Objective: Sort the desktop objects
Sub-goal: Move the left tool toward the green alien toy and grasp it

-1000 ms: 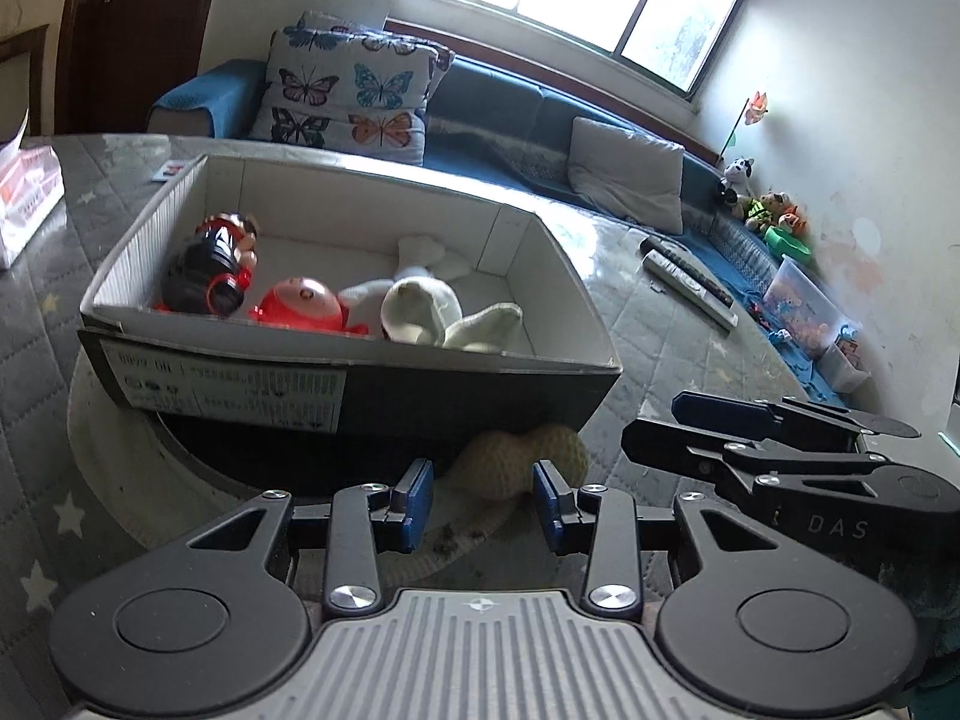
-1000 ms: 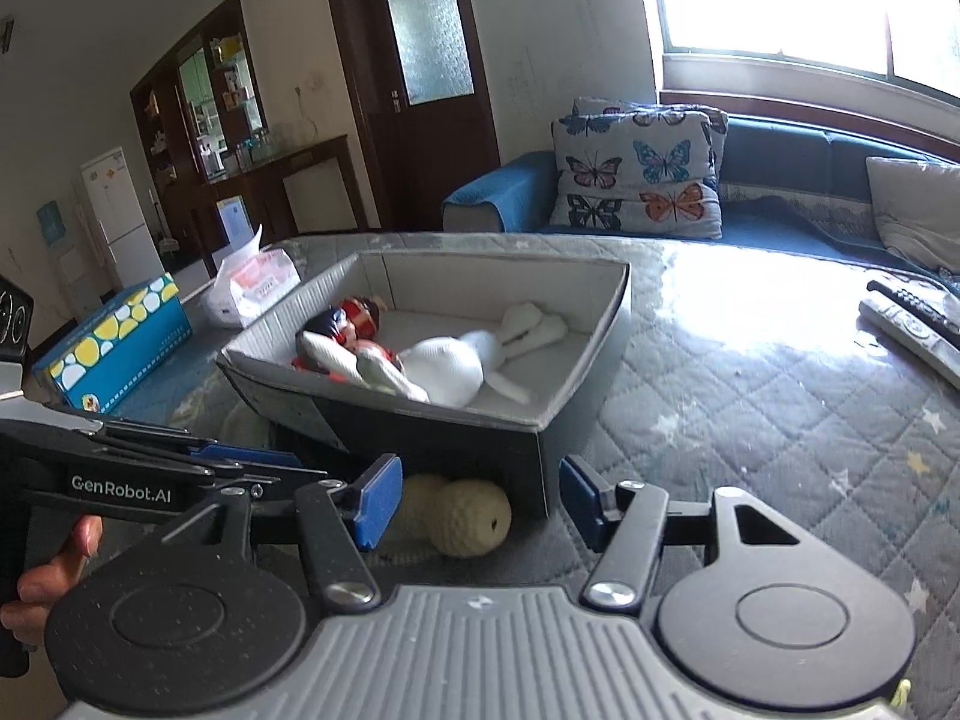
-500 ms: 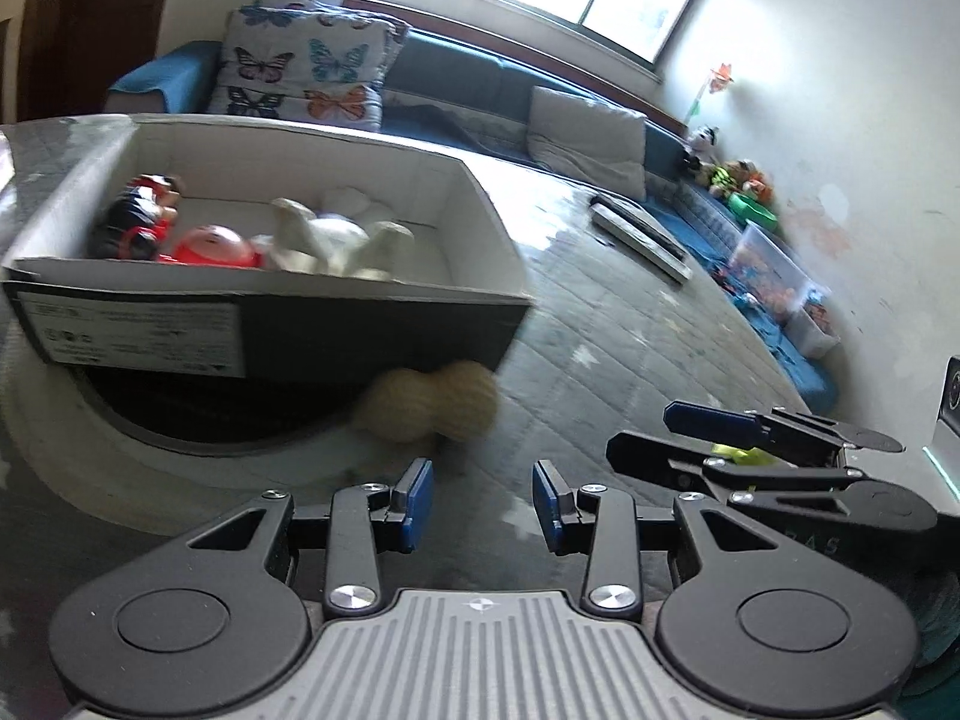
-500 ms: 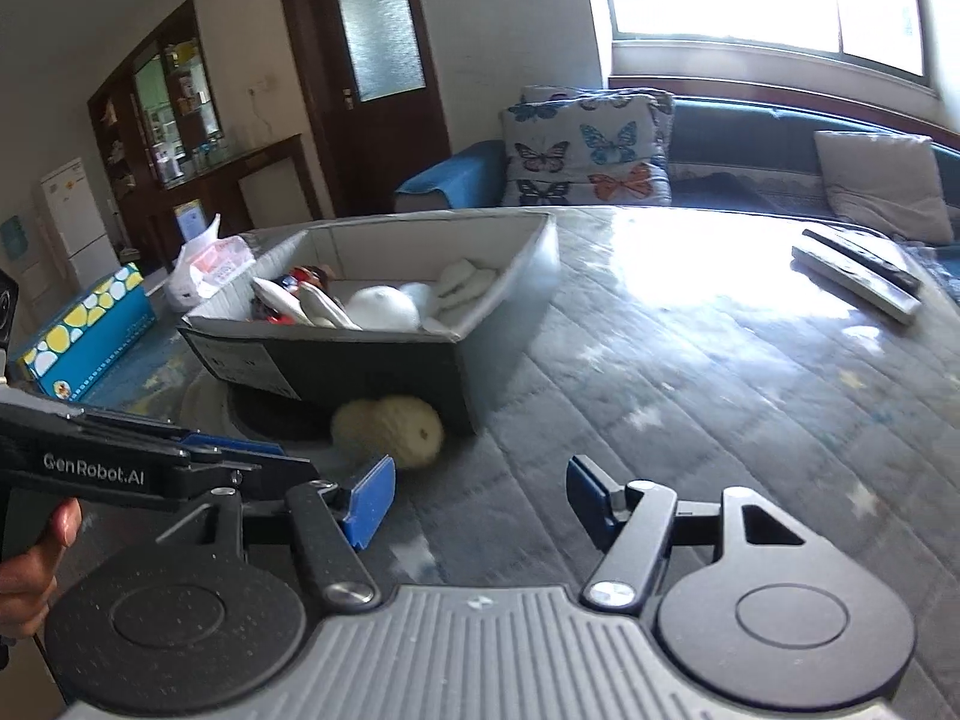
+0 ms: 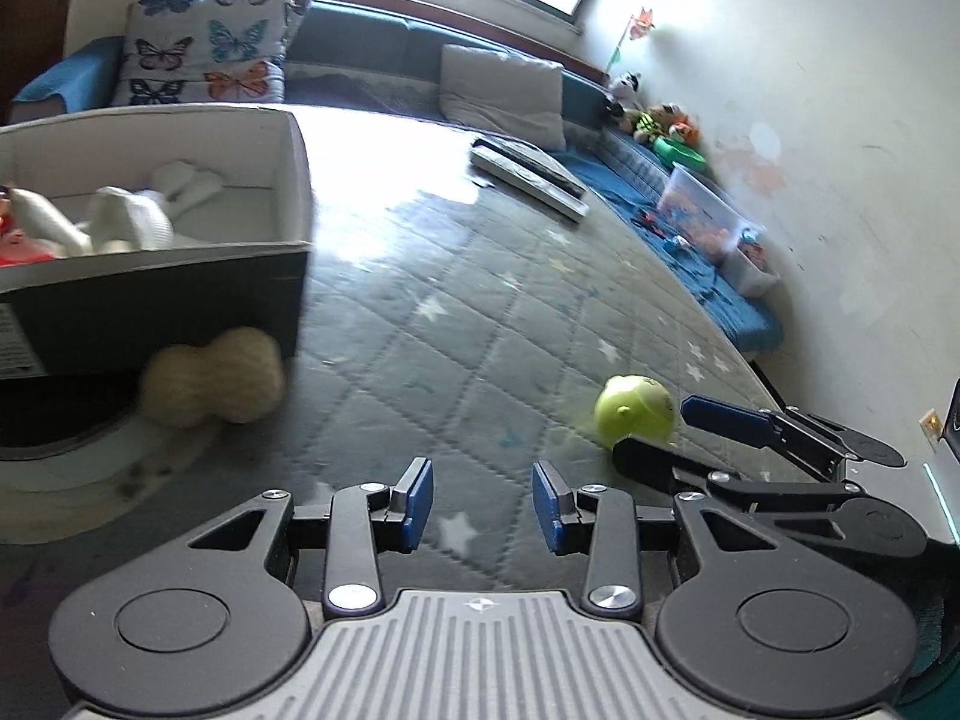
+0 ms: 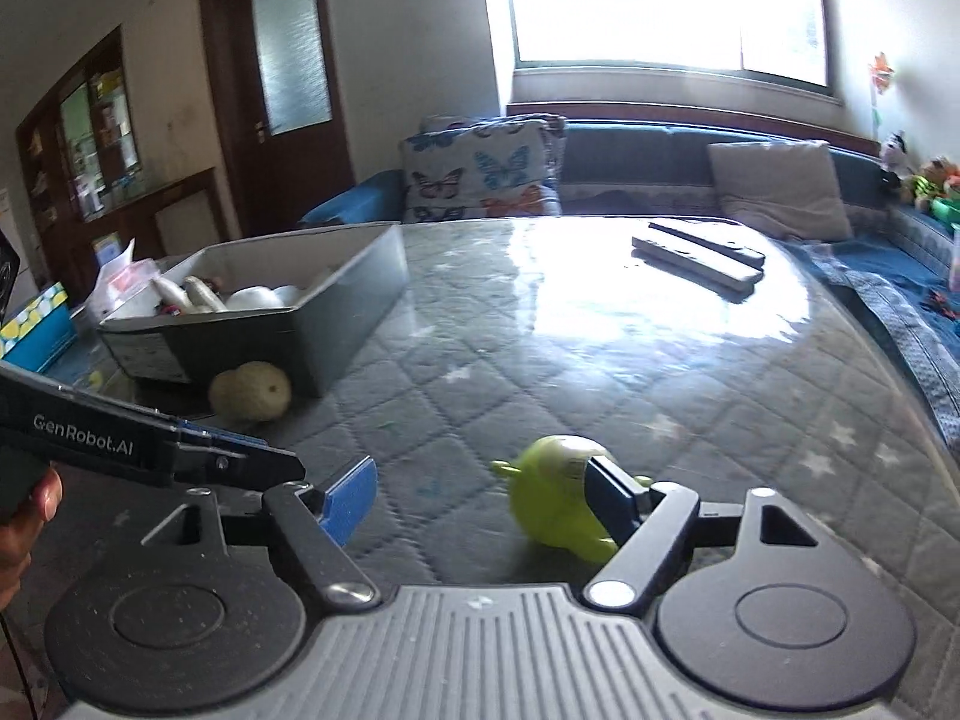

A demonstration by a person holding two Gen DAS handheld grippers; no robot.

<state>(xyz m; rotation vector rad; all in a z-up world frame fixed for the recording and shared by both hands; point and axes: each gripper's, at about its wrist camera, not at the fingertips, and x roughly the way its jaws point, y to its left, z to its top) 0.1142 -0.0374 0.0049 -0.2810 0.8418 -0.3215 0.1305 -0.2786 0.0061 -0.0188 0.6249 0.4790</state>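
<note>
right wrist view: right gripper [image 6: 480, 495] jaws just spread wide, green toy [image 6: 555, 495] sits loose between; left gripper [image 5: 483, 504] half-open, empty.

Left gripper [image 5: 482, 504] open; right gripper [image 6: 480, 495] jaws just widening.

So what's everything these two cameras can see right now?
green toy: one, lime green, on the table inside the right gripper's open span
knitted toy: one, cream, on the table against the box's near wall
box: one, dark outside and white inside, holds white and red toys
remote controls: apparently two, dark and grey, far side of the table
table: one, grey quilted cover with stars
butterfly cushion: one, on the blue sofa
grey cushion: one, on the sofa
left gripper: open, empty
right gripper: jaws just opening, around the green toy, not gripping it
hand: on the left gripper's handle
</note>
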